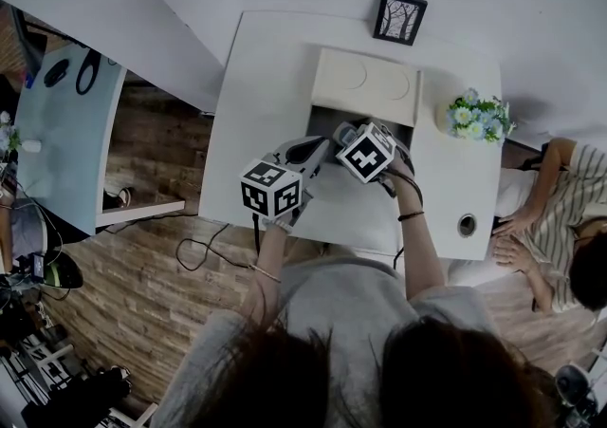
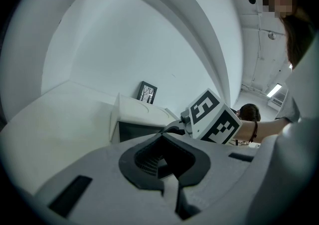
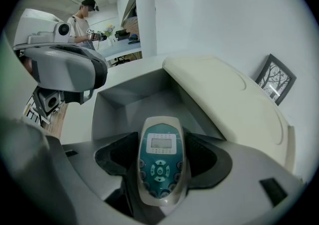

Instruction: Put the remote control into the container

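The remote control (image 3: 159,161), grey with a teal face and a small screen, is clamped between the pads of my right gripper (image 3: 159,169). It points at the open grey container (image 3: 132,97), whose cream lid (image 3: 227,104) is tipped back on the right. From the head view, the right gripper (image 1: 345,137) hovers at the front rim of the container (image 1: 327,118) on the white table (image 1: 256,84). My left gripper (image 1: 305,150) is just left of it, outside the box. Its jaws (image 2: 162,164) meet with nothing between them.
A framed picture (image 1: 399,18) leans on the wall behind the container. A flower bunch (image 1: 479,116) stands at the table's right, with a round hole (image 1: 466,224) near the front right. A seated person (image 1: 560,198) is beside the table's right edge.
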Demonstrator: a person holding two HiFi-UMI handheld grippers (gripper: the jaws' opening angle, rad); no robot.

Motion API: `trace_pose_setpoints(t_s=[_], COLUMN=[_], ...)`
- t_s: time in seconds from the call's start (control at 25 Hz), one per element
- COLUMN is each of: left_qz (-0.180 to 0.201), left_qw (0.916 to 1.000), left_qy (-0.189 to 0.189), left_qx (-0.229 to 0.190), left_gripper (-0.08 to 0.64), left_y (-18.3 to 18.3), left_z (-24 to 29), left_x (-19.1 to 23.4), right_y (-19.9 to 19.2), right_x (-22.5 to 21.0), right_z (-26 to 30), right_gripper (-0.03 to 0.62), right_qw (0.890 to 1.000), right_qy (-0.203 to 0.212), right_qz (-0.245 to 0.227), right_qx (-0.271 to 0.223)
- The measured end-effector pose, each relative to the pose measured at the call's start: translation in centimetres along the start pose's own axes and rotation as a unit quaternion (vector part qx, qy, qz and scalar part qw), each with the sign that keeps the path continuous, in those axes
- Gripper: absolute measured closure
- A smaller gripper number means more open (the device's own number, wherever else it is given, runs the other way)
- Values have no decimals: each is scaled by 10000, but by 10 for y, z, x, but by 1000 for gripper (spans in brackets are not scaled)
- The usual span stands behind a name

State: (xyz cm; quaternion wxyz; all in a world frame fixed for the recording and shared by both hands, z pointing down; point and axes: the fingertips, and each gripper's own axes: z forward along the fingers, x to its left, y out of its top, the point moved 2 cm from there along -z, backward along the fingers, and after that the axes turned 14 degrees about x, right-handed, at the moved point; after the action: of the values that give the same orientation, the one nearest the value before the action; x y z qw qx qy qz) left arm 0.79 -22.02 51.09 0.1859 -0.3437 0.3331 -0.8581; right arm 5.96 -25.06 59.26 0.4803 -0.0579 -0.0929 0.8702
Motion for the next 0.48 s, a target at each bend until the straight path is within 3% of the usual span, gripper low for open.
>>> trace_pose_setpoints(t_s=[0.48], left_qz=[33], left_qw=[10000], left_qy=[-40], left_qx=[-44], left_gripper=[557], left_y=[-1], left_z=[-5], left_x=[-6], right_y=[-1], right_x=[-5], right_z=[-14], right_gripper=[285], right_qw=[9975], right_qy=[-96], right_qz=[518], right_qx=[-476])
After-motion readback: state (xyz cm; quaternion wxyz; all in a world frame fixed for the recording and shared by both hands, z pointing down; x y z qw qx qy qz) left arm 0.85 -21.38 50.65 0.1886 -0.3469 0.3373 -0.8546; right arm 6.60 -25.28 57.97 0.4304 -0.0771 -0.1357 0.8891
